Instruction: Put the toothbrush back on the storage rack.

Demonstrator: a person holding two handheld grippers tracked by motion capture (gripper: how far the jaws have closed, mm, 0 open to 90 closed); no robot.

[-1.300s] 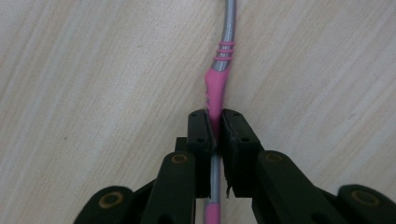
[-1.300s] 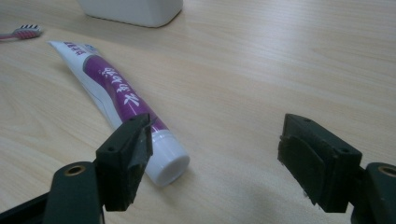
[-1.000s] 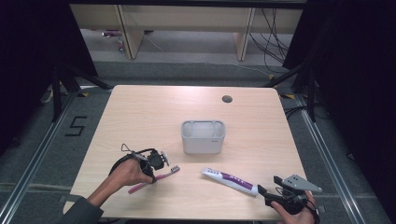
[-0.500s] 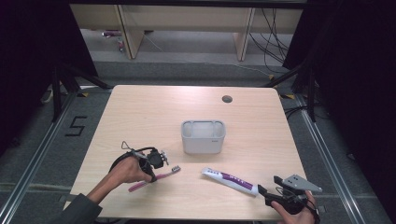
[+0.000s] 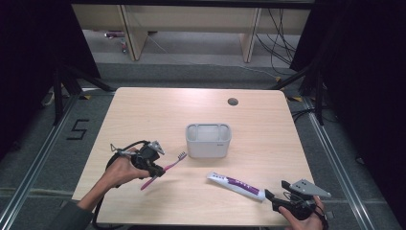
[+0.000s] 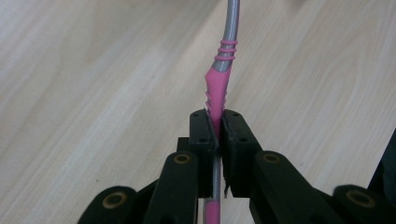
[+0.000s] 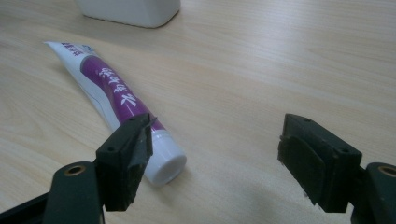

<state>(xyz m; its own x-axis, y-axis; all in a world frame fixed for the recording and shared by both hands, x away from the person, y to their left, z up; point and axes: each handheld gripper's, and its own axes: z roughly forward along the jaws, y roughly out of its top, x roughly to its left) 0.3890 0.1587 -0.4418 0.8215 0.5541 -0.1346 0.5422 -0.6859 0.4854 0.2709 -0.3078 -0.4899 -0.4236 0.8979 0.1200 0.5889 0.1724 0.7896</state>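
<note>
My left tongs are pinched on the pink toothbrush, pads pressed against the ribbed pink grip just below where the grey neck begins. In the left gripper view the toothbrush runs straight up out of the clamp, pink below, grey above with three thin pink rings. From above, the brush sits at a slant, bristle end pointing up and right toward the grey holder, tail end pointing down and left past my left hand. The bristle end lies near the holder's lower left corner without touching it. Whether the brush is clear of the table I cannot tell.

My right tongs are spread wide with nothing between the pads, resting near the table's front right edge. The toothpaste tube lies flat on the wood, white cap toward these tongs. In the right gripper view the tube has its cap just beside one pad, the other pad well apart across bare wood. The holder stands beyond the tube's flat end.
</note>
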